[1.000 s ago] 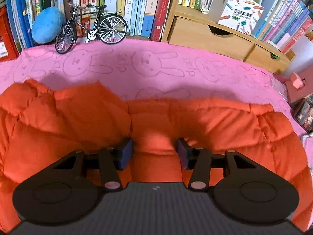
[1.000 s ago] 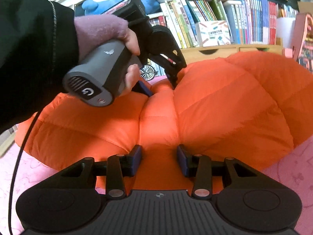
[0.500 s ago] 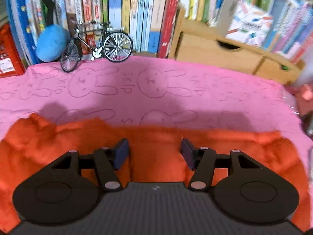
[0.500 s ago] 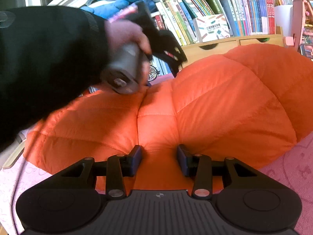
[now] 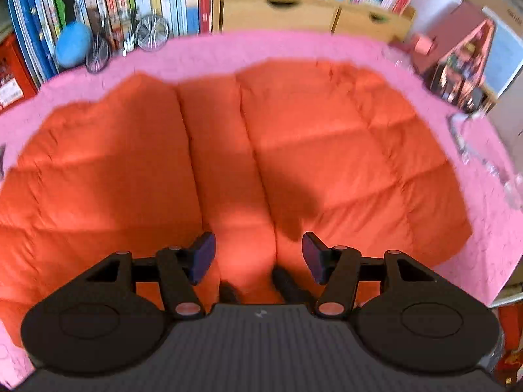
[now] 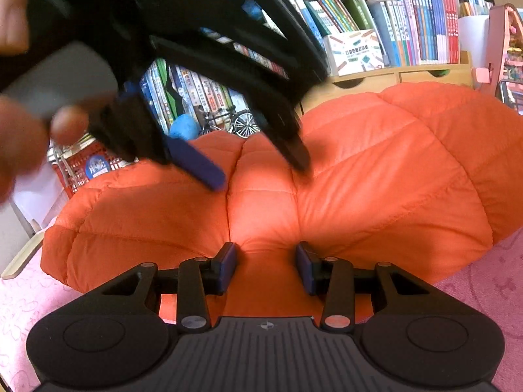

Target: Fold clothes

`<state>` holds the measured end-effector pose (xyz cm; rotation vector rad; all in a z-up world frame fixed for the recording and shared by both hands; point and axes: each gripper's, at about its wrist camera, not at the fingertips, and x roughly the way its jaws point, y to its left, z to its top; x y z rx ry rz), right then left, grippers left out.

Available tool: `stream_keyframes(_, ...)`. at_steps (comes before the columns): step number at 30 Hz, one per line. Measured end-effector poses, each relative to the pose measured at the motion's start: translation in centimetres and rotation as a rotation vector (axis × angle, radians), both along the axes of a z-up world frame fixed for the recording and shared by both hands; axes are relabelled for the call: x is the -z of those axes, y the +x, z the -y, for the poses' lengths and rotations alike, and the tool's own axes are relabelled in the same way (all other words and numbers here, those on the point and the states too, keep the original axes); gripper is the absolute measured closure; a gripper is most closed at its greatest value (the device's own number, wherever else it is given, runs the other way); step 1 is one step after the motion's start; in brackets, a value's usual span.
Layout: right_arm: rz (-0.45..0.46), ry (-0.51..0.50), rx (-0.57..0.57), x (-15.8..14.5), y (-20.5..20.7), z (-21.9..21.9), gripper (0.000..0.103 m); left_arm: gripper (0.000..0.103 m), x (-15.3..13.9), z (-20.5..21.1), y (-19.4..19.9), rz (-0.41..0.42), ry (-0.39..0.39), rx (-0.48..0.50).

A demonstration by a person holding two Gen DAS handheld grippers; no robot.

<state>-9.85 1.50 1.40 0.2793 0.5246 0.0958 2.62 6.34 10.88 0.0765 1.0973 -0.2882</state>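
A pink cloth (image 5: pixel 294 49) printed with faint figures was spread over the table, and on it an orange quilted jacket (image 5: pixel 327 150) was laid, puffed and folded along a central seam. Behind it, a row of books (image 6: pixel 408 29) and wooden drawers (image 5: pixel 278 16) were ranged, with a small model bicycle (image 5: pixel 130 42) beside a blue ball (image 5: pixel 72 47). The left gripper (image 5: pixel 258 254) was held above the jacket, its jaws parted and nothing between the pads, having just been opening. The right gripper (image 6: pixel 266 266) was clamped on a fold of the jacket at its near edge.
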Motion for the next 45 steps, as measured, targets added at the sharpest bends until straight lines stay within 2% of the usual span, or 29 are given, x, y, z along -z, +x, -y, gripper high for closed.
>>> stream_keyframes(9,-0.001,-0.011,-0.001,0.0,0.3,-0.2,0.061,0.045,1.2,0.5,0.5,0.004,0.041,-0.014)
stream_keyframes(21,-0.006,0.006,-0.008,0.1,0.8,0.2,0.061,0.04,2.1,0.2,3.8,0.076,-0.01,-0.085)
stream_keyframes(28,-0.005,0.016,-0.013,0.0,0.6,0.1,0.061,0.04,2.5,-0.4,6.6,0.112,-0.032,-0.147)
stream_keyframes(31,-0.006,0.024,-0.014,0.0,0.7,0.2,0.061,0.044,2.5,-0.1,7.2,0.112,-0.022,-0.168)
stream_keyframes(35,-0.007,0.038,-0.016,0.0,0.5,0.2,0.061,0.046,1.9,-0.1,6.1,0.103,-0.009,-0.162)
stream_keyframes(40,-0.006,0.042,-0.015,0.0,0.3,0.1,0.061,0.046,1.1,-0.2,2.6,0.052,-0.004,-0.103)
stream_keyframes(45,-0.005,0.039,-0.013,-0.1,0.1,-0.2,0.061,0.046,1.6,0.2,0.8,0.035,0.028,-0.083)
